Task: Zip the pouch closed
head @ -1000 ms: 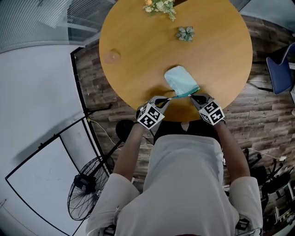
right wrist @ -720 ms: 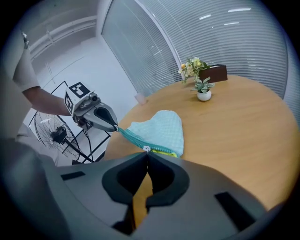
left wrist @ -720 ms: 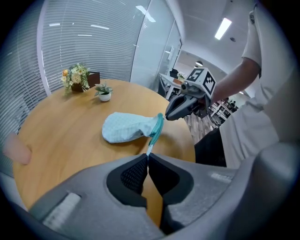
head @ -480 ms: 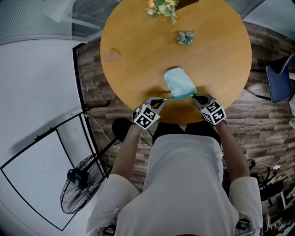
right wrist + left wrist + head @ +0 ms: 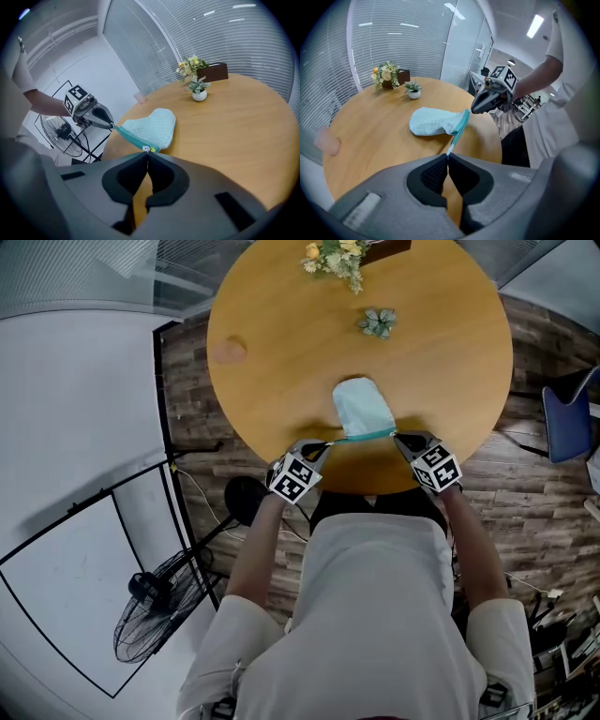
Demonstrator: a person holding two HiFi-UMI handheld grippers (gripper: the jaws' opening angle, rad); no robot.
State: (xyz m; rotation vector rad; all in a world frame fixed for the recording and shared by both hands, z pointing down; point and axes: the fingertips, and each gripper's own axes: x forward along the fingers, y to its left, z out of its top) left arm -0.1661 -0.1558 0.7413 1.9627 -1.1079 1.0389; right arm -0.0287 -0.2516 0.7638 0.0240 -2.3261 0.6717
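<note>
since the left gripper (image 5: 447, 155) was pinched tight on the white tab at one end of the zipper (image 5: 460, 127) and the right gripper (image 5: 147, 153) was clamped on the zipper pull (image 5: 147, 150) at the other end, the zip ran taut in a straight line between them. the pouch (image 5: 363, 409) lay flat on the table (image 5: 281, 352), right by the near edge, with its zip side toward the person.

my take on doing this bit well: keep the tab end anchored and don't let it creep, draw the pull along the line of the teeth rather than up or sideways, and keep the tension even so the fabric doesn't bunch under the slider. couldn't tell from these shots how much of the zip was already shut.

the table was a round wooden one, smooth, so the pouch would probably slide if the anchor slipped. flowers (image 5: 333, 253) and a small plant (image 5: 378, 322) sat well away at the far side. around it were plank flooring, a fan (image 5: 155, 615), a blue chair (image 5: 570, 418) and windows with blinds.
</note>
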